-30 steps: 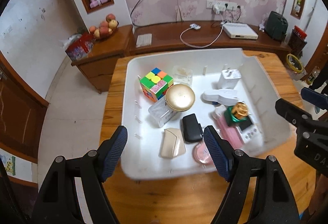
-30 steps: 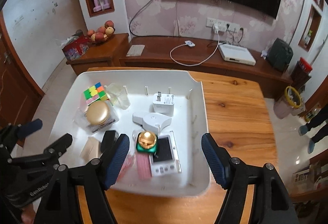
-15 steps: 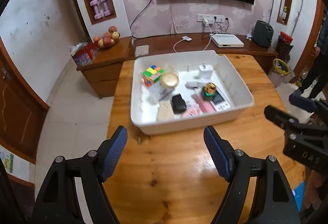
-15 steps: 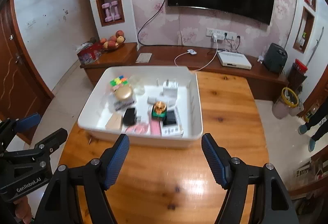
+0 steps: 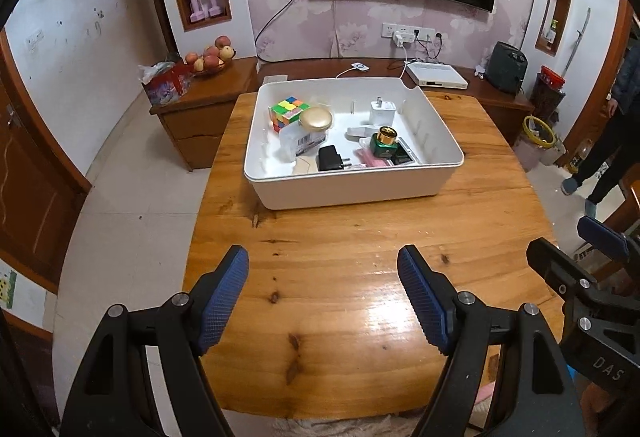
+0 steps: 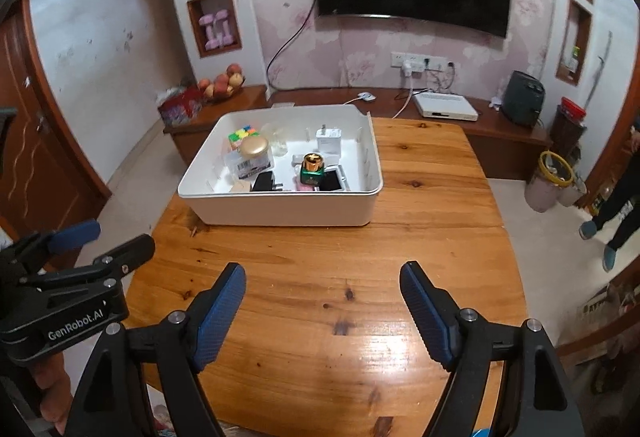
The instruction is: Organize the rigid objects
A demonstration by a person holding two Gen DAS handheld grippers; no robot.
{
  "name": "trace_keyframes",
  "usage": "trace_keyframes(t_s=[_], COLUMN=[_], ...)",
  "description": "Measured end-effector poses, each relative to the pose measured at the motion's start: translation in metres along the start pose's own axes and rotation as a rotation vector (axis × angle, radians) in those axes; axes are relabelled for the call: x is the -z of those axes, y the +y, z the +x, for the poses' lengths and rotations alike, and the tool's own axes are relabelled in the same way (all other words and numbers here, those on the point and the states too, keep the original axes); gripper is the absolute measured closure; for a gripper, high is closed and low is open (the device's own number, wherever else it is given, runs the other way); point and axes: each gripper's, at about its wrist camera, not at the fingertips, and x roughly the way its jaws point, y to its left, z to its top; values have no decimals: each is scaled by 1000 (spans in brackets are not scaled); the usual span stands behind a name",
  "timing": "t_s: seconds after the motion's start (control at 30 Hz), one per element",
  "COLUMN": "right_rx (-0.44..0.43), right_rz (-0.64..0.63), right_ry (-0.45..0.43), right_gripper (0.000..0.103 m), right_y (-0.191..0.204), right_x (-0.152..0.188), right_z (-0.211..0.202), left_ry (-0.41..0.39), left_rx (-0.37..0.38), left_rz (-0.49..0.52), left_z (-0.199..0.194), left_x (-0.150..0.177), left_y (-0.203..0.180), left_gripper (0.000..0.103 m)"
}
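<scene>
Left hand-held gripper (image 5: 322, 301): jaws apart, nothing between them; hung over bare desk (image 5: 340, 269).
Right hand-held gripper (image 6: 322, 311): jaws opening, nothing between them; also over bare desk, beside the left one.
White bin (image 5: 348, 189): stood on the desk well ahead of both hand-held grippers, touched by neither.
Colour cube (image 5: 289, 113): far left corner of the bin.
Gold-lidded jar (image 5: 316, 118): just right of the cube.
White plug adapter (image 5: 382, 112): toward the bin's far wall, upright.
Green bottle with gold cap (image 5: 384, 143): right half of the bin, upright.
Black charger (image 5: 330, 158): near wall of the bin, left of the bottle.
Pink items (image 5: 372, 160): near wall, beside the bottle; kind unclear.
Person's legs (image 5: 600, 161): far right, on the floor, apart from the desk.
</scene>
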Motion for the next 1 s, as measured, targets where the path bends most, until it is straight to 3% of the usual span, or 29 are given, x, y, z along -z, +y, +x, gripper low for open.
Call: trace_keyframes(t_s=[0.13,0.4,0.67,1.0], right_rx=[26,8,43,42], right_rz=[8,16,9,2], right_ry=[-15,63,18,27], right_gripper=[22,22,22,22], right_y=[0,-3,-1,-1], right_x=[9,17,17,17], right_z=[-6,8,-3,1], left_ry=[2,48,25,39], left_rx=[0,1,-10,-4], left_rz=[-5,-42,-42,-39], left_z=[-2,5,1,5], left_x=[6,19,19,17], left_y=[-1,4,1,0], left_gripper=[23,23,23,23])
